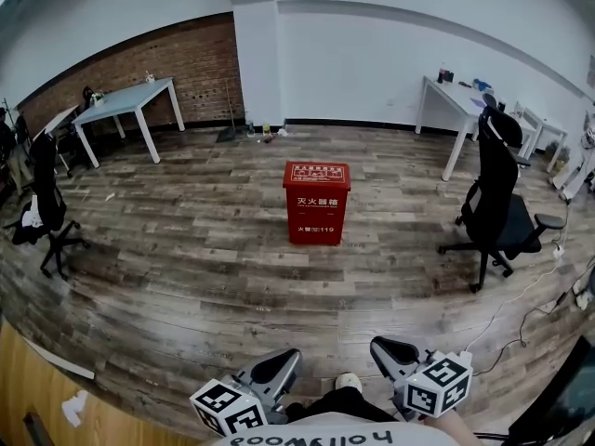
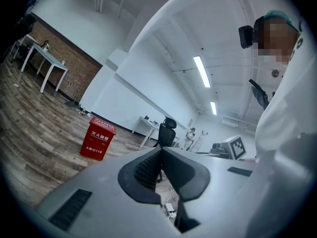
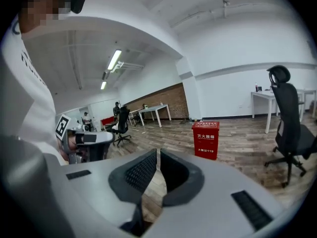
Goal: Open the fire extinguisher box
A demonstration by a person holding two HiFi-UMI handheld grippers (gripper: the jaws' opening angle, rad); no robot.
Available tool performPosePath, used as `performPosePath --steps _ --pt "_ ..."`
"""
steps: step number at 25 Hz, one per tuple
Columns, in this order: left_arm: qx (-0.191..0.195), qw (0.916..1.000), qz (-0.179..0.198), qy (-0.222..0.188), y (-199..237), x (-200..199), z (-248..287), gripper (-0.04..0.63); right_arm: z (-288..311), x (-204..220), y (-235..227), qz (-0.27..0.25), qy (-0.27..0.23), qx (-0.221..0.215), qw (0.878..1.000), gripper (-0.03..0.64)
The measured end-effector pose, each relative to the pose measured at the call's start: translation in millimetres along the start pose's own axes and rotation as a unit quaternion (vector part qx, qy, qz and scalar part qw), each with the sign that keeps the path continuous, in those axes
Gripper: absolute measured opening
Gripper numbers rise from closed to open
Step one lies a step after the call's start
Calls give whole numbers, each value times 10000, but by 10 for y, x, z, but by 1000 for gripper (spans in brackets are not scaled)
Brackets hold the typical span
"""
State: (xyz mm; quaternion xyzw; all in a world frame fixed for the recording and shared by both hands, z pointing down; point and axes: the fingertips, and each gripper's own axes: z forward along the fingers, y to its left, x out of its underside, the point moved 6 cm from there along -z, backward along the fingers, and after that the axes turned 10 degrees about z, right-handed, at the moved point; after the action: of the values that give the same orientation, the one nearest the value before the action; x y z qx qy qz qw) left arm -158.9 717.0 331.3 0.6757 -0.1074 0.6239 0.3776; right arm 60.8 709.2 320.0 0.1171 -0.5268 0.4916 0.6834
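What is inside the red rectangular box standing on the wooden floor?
Nothing inside can be seen. The red rectangular box is shut, its flat red lid covering the whole top, so its contents are hidden. Only white print shows on the lid and front.

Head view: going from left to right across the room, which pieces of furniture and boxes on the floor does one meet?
black office chair → pale table → red fire extinguisher box → second black office chair
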Motion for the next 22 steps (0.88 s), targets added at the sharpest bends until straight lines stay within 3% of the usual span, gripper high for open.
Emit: performPosePath --steps 4,14,22 --pt "15 9998 207 -15 62 -49 188 6 159 -67 -120 223 -62 -491 9985 11" --pt "-146 9991 380 116 353 -196 898 6 646 -534 -608 -1046 391 -741 9910 11" --pt "-184 9989 395 173 520 -337 1709 6 880 -904 -1252 -626 601 -1297 9877 11"
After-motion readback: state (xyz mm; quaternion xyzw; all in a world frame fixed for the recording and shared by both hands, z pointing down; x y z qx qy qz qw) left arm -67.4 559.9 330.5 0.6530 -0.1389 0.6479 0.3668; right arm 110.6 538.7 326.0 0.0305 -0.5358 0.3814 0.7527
